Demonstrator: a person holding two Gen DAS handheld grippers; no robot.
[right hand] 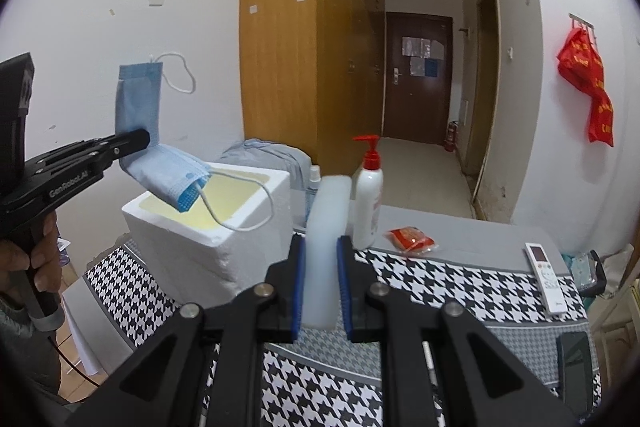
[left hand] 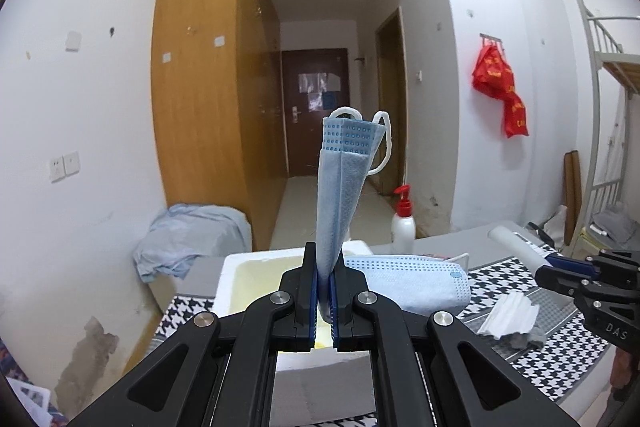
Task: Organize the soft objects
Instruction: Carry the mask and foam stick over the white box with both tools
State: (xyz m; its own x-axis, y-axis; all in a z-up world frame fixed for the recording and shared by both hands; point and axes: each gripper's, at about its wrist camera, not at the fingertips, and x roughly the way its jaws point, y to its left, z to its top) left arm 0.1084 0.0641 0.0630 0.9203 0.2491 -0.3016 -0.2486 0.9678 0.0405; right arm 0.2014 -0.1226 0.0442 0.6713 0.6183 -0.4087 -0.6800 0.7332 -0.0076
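Right wrist view: the blue face mask [right hand: 138, 103] is folded over the left gripper [right hand: 140, 138], jaws clamped on its middle, one half standing straight up, the other drooping just above the open foam box [right hand: 208, 227], ear loop trailing over the rim. The box lies directly below those jaws, so the left hand is nearest. The right gripper [right hand: 322, 267], over the tabletop [right hand: 460, 287], has jaws clamped on a pale, upright block [right hand: 325, 227].

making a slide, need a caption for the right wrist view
Right hand-held gripper holds a white pack while the left hand-held gripper lifts a blue mask over the foam box.
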